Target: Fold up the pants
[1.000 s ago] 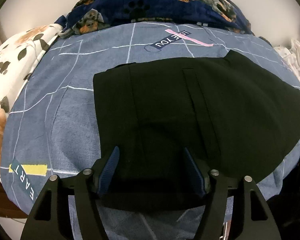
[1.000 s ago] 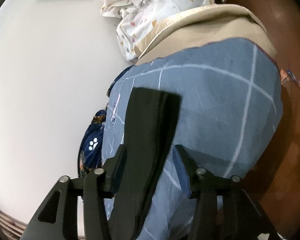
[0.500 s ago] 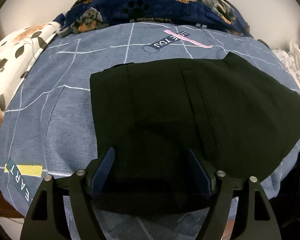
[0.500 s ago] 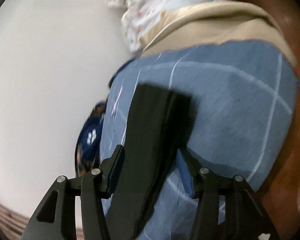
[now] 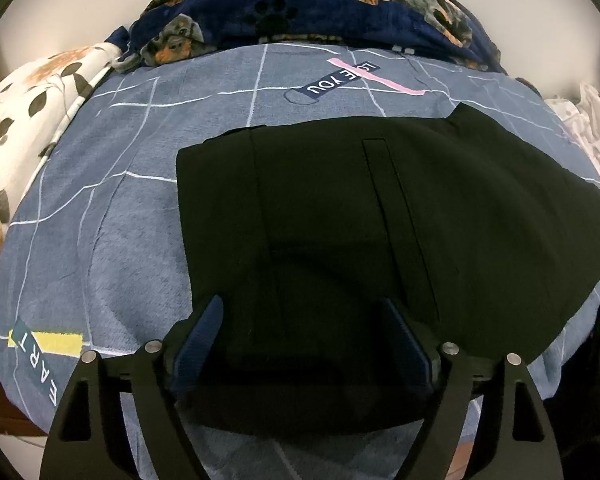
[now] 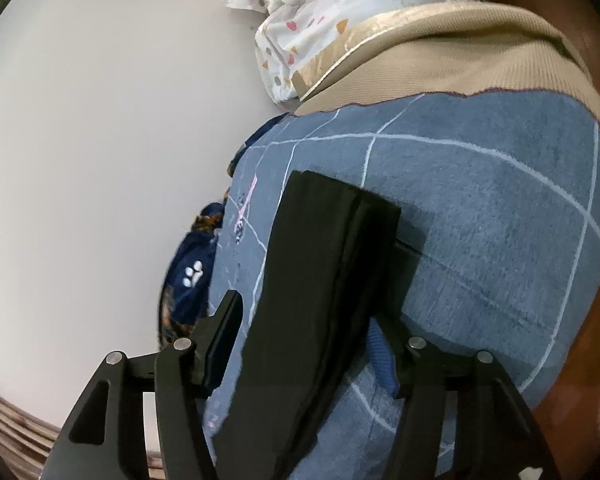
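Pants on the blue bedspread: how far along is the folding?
Done: the black pants lie folded flat on the bedspread. In hand: both the left gripper and the right gripper straddle an edge, jaws opening. Left: pulling both clear.

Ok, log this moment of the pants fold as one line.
step: release after fold | pants: folded, flat on blue bedsheet | left hand-held gripper: opening, straddling pants edge | right hand-held gripper: opening, pants between fingers
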{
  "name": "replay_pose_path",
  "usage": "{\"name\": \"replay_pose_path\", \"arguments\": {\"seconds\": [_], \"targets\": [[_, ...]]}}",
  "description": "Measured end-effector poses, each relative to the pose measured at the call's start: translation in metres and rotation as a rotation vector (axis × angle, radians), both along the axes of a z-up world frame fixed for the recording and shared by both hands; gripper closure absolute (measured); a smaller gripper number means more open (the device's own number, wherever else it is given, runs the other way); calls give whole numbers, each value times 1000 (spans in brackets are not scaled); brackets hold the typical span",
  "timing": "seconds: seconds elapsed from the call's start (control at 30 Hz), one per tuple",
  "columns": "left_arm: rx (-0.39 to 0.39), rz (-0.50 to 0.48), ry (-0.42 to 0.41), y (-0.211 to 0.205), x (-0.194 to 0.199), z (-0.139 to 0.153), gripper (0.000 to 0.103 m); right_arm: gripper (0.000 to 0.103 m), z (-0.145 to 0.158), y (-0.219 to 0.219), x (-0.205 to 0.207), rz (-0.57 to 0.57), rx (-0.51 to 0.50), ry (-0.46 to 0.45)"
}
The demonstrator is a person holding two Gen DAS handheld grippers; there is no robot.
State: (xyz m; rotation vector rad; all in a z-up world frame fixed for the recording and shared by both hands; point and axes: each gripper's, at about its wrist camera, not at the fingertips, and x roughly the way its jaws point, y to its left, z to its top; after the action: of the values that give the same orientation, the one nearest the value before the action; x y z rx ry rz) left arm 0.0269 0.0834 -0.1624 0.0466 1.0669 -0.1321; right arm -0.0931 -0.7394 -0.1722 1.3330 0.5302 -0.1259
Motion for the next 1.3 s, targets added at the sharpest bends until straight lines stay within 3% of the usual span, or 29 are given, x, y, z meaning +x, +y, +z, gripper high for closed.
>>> {"name": "replay_pose_path", "arguments": {"seconds": [0.3, 0.37, 0.4, 0.53, 0.6, 0.8, 0.9, 1.07, 1.3], "targets": [[-1, -1, 1, 0, 2, -1, 20, 47, 12, -3, 19, 36, -60, 89], [-1, -1, 2, 0, 1, -1, 20, 68, 17, -1, 26, 49, -123, 160], [-1, 0, 2, 0, 1, -1, 20, 90, 16, 0, 31, 63, -162, 243], [-1, 0, 5, 0, 2, -1, 20, 91, 25, 5, 29, 59, -191, 267], [0, -2, 4, 0, 2, -1, 20, 91, 42, 19, 30, 83, -230, 219], [-3, -4, -4, -1, 1, 0, 20, 91, 95, 92, 56, 252, -352, 118], [-7, -10, -12, -1, 0, 0, 19, 91, 105, 129, 67, 326, -346, 78], [-13, -17, -20, 0, -1, -1, 17, 91, 103, 203, 85, 480, -369, 62], [-23, -26, -31, 1, -1, -2, 13, 91, 63, 297, 92, 689, -398, 125]]}}
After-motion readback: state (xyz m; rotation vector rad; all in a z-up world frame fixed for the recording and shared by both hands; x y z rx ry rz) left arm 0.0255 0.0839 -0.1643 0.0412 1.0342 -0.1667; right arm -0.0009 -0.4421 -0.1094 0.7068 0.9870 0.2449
